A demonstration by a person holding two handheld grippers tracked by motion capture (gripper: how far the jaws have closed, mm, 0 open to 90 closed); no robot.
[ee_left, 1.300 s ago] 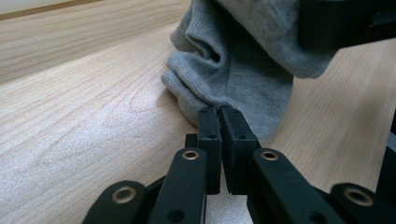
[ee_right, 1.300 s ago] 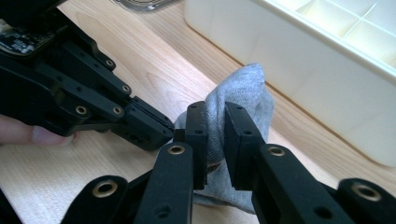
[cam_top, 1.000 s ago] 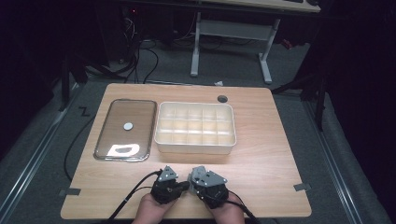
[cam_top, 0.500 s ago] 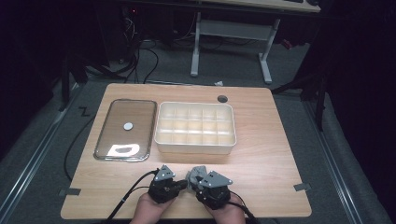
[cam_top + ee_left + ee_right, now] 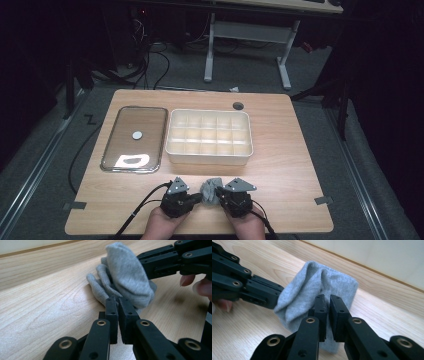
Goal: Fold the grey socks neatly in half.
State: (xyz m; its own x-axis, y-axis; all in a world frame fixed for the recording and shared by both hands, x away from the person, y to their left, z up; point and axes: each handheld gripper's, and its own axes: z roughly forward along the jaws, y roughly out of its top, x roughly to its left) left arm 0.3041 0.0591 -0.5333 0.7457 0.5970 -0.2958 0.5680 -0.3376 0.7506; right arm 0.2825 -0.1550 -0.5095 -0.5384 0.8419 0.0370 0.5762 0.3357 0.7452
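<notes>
So both tongs are on the grey cloth (image 5: 210, 191) here, near edge of the tabletop (image 5: 290, 165), right between the hands. Left tongs (image 5: 118, 305) are pressed together, pinching a fold of it. Right tongs (image 5: 327, 301) have just been closing and are clamped on the cloth's other side. It's bunched up and lifted in the middle. The white compartment tray (image 5: 208, 151) sits just beyond, with a metal tray (image 5: 120, 150) to its left.
</notes>
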